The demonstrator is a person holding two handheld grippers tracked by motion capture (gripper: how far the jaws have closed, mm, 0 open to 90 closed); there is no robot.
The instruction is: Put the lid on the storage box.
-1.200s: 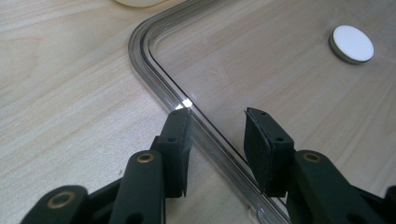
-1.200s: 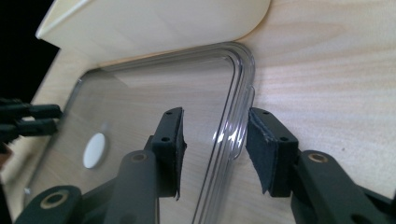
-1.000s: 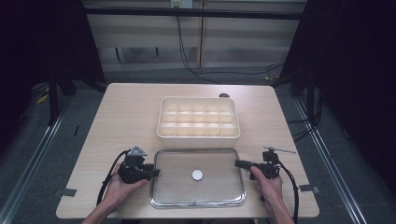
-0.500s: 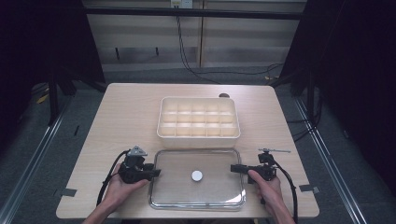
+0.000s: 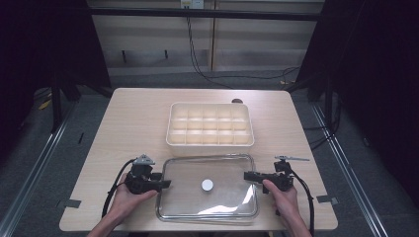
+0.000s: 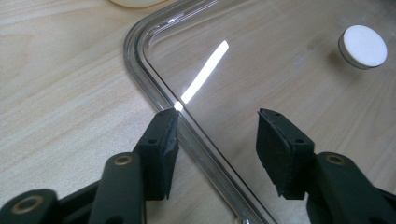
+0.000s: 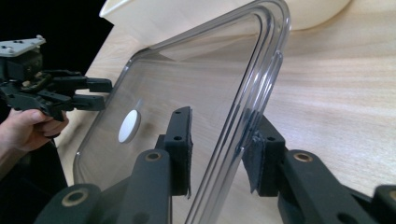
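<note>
A small dark round object (image 5: 236, 101) lies on the wooden table (image 5: 133, 123), just behind the compartment tray.

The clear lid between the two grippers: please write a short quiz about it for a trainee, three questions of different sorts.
1. True or false: the jaws of the left gripper are closed tight on the clear lid.
2. Which part of the lid lies between the jaws of the right gripper?
A. the white knob
B. the rim
C. a corner far from the person
3. Fill the gap: beyond the lid on the table stands a cream ______ box with many compartments.

Key
1. False: they stand apart, one on each side of the rim.
2. B
3. divided; its compartments look empty.
</note>
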